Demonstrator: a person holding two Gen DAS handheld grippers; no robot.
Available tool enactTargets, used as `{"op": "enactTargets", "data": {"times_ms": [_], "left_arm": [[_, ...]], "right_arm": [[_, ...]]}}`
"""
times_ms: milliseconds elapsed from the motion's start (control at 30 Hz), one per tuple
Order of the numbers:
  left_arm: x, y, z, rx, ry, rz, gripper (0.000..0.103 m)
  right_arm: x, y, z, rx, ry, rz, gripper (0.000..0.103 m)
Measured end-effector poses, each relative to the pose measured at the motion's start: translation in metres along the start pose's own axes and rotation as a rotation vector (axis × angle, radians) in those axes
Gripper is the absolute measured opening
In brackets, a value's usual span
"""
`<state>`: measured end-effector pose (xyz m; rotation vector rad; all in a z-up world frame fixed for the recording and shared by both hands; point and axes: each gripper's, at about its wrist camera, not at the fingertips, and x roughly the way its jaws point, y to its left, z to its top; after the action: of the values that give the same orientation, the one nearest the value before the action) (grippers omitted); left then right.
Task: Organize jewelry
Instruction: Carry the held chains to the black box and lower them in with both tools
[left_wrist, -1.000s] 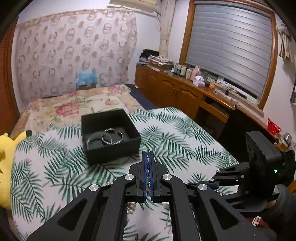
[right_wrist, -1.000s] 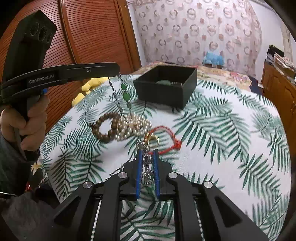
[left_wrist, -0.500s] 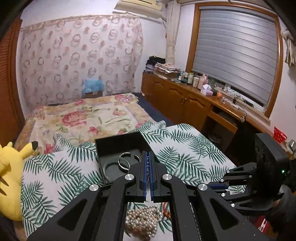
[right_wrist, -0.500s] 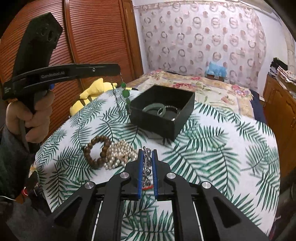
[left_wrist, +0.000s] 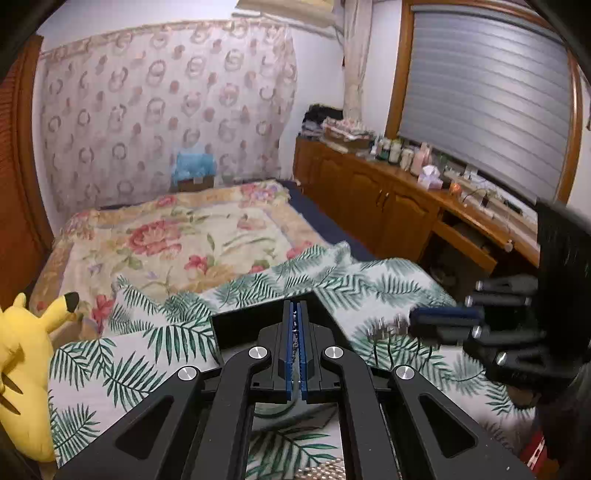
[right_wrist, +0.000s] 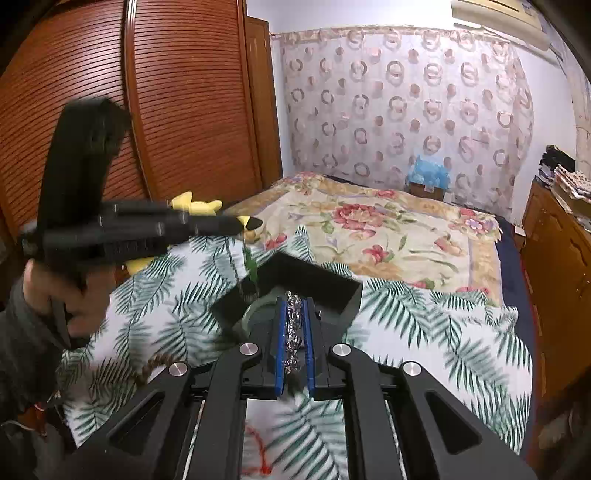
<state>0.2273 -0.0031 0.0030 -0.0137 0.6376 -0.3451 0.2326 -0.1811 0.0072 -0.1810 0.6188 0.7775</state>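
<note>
Both tools carry jewelry toward the black box (right_wrist: 317, 284), which sits on the palm-leaf cloth (right_wrist: 424, 332) over the bench, probably so each chain can be lowered in without tangling. The left tool (left_wrist: 294, 321) is pinched narrow on a thin chain with green beads (right_wrist: 251, 264), which dangles just over the box's near corner. The right tool (right_wrist: 294, 314) is clamped on a silver link chain (right_wrist: 293, 332), its tips at the box's edge. Inside the box, 1 pale green bangle (right_wrist: 258, 306) shows; the rest is hidden. A brown bead bracelet (right_wrist: 151, 365) and a red cord (right_wrist: 258, 446) wait on the cloth.
</note>
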Motion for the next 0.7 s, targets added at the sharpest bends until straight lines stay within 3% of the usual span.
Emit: {"op": "enactTargets", "data": {"times_ms": [233, 433, 533, 667, 700], "left_arm": [[0.018, 0.017, -0.02, -0.031, 0.055, 0.025, 0.004], [0.006, 0.03, -0.039, -0.06, 0.067, 0.058, 0.015], [-0.003, 0.034, -0.052, -0.071, 0.072, 0.073, 0.027], [-0.012, 0.037, -0.071, -0.089, 0.095, 0.088, 0.03], [-0.013, 0.037, -0.075, -0.094, 0.099, 0.091, 0.036]], "right_arm": [[0.038, -0.014, 0.021, 0.007, -0.001, 0.026, 0.01], [0.068, -0.023, 0.025, 0.04, 0.016, 0.063, 0.01], [0.08, -0.024, 0.02, 0.06, 0.026, 0.092, 0.01], [0.097, -0.028, 0.013, 0.093, 0.045, 0.117, 0.011], [0.101, -0.029, 0.011, 0.096, 0.056, 0.118, 0.011]]}}
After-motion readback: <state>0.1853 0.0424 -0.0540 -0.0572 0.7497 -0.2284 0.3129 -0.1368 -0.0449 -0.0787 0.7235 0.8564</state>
